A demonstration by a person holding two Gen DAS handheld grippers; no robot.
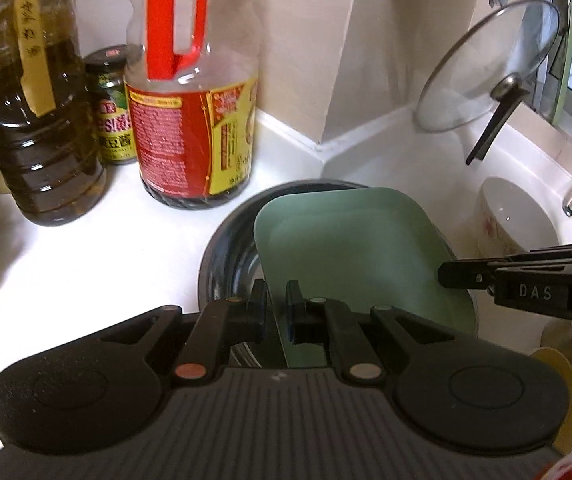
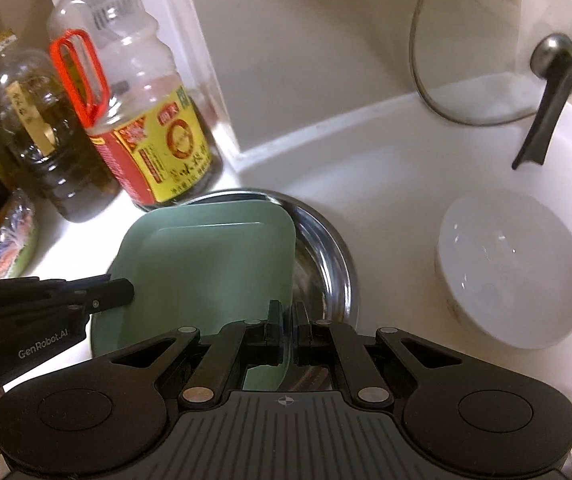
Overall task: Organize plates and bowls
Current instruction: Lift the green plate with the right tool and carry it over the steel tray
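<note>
Closest to my lens, the left gripper [image 1: 276, 300] was pinching the near-left rim of the green plate [image 1: 350, 248], while the right gripper [image 2: 286, 320] was clamped on its opposite edge. Between them the square plate sat tilted over a round steel dish [image 2: 326, 256] on the white bench [image 1: 106, 248]; whether it touched the dish I could not tell. A white bowl [image 2: 514, 268] stood just right of the dish. Behind were a soy sauce bottle [image 1: 194, 120], an oil bottle [image 1: 34, 120] and a glass lid [image 2: 486, 60] leaning on the wall.
</note>
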